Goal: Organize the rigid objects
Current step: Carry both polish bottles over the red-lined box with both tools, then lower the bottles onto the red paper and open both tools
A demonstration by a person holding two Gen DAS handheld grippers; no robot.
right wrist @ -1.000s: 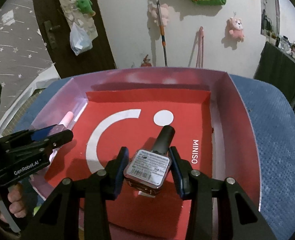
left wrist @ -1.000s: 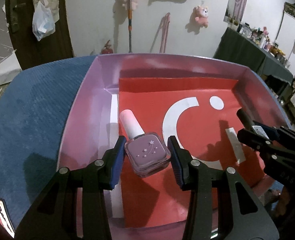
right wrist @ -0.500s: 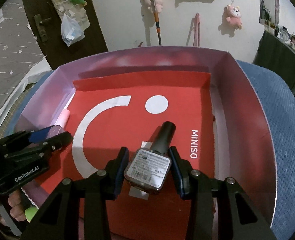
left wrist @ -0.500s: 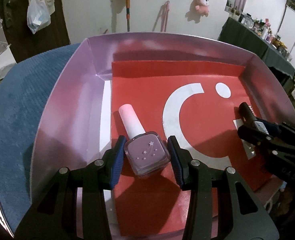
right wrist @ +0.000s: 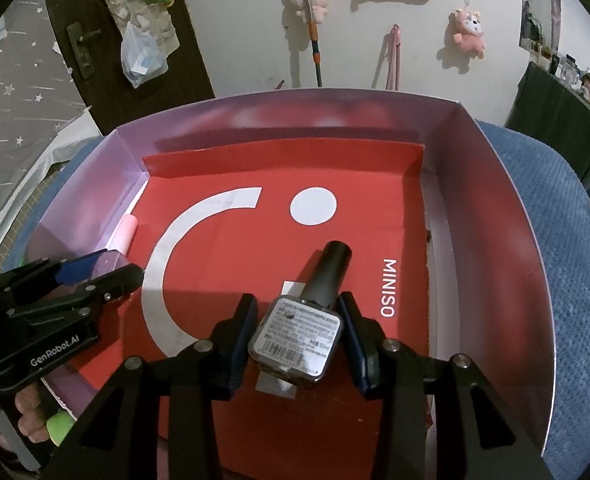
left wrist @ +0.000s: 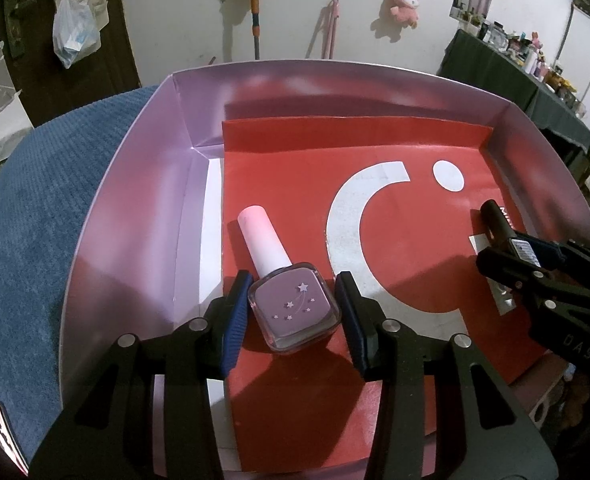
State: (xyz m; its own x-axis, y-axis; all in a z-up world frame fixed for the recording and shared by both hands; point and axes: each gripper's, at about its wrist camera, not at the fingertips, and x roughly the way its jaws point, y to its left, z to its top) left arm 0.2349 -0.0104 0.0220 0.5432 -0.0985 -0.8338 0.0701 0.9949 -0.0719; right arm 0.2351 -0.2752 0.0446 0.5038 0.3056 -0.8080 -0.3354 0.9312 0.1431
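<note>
Red paper liner [left wrist: 287, 184] with a white crescent covers the floor of the shiny lilac cardboard box [left wrist: 135, 200]. Inside, at 9 o'clock, the left hand-held gripper [left wrist: 293, 312] pinches a square mauve nail-polish bottle with pale pink cap [left wrist: 295, 306]. At 3 o'clock, the right hand-held gripper [right wrist: 295, 336] pinches a square labelled bottle with black cap [right wrist: 295, 334].

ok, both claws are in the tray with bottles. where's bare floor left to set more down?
Most bare floor is the far half of the tray: red liner around the white dot, up to the back wall. A narrow strip runs between MINISO lettering and right wall. Crowded: near-left around the lilac bottle and left claw; near-centre around the black-capped bottle and right claw.
</note>
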